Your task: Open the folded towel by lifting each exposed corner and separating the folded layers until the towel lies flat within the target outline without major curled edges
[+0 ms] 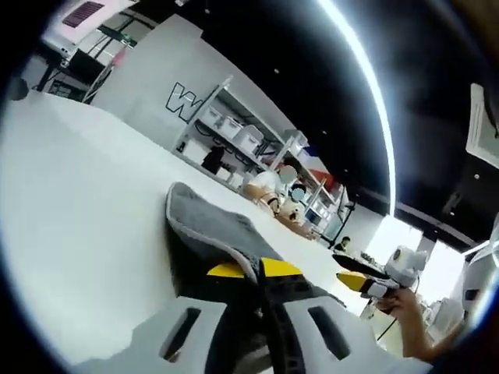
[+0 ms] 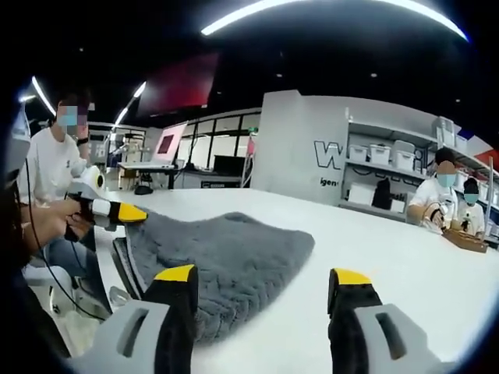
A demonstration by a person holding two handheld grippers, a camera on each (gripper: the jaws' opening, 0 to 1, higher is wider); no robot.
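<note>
The grey towel (image 2: 226,261) is lying folded on the white table (image 2: 405,265), looking soft, limp and light. The left gripper (image 1: 253,269) is pinching its edge at six o'clock in the left gripper view. The right gripper (image 2: 261,284) is hovering with jaws spread; the loose corner at three o'clock in its view looks the best place to grab.

We see the towel (image 2: 226,257) as thick grey cloth, matt, w/ a ribbed, plush weave and a paler stitched hem. Table (image 2: 405,257) looks smooth white, slight sheen. Right gripper (image 2: 263,300): grey matt plastic w/ yellow tips.
</note>
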